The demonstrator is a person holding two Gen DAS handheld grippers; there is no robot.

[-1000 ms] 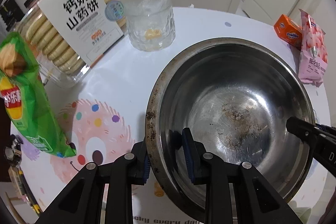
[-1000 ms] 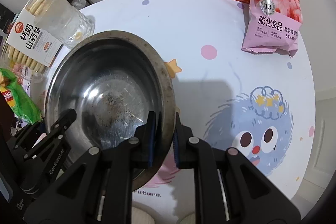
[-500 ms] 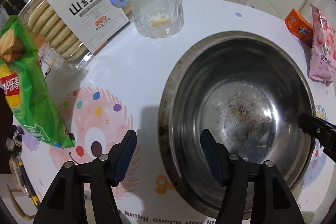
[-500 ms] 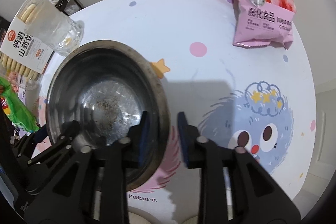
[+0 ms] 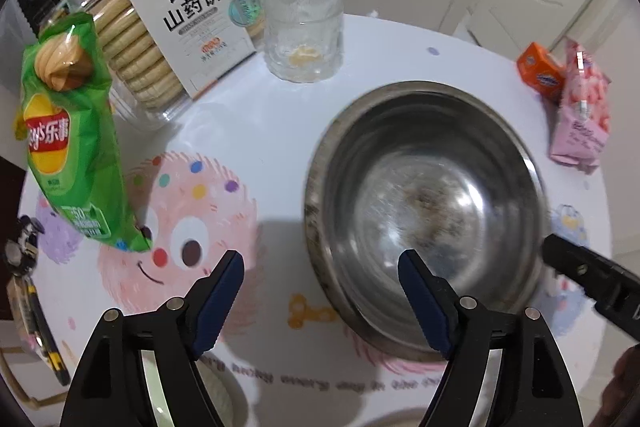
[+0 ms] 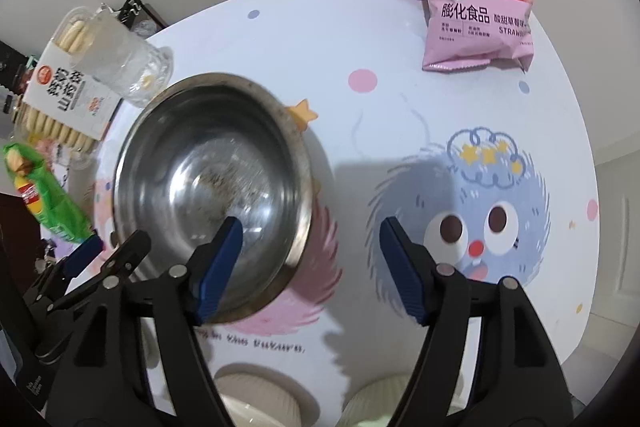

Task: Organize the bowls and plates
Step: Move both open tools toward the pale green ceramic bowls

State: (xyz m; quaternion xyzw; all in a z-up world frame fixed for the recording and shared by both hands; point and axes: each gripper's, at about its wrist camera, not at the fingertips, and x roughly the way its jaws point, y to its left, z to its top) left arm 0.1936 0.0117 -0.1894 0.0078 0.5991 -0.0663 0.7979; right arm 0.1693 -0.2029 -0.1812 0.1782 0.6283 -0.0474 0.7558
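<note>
Steel bowl (image 5: 424,211) rests on the bench (image 5: 260,131), its rim between the opening jaws of each hand-held gripper, left (image 5: 320,283) and right (image 6: 310,259), both untouching. Beyond stands a glass (image 5: 304,15); shoving the bowl could topple it.

Left gripper (image 5: 320,277) low centre of its frame, pointing steeply down, jaws opening, pads apart, gripping nothing. Right gripper (image 6: 310,247) low centre of its frame, same downward pose, jaws opening, nothing clamped.
</note>
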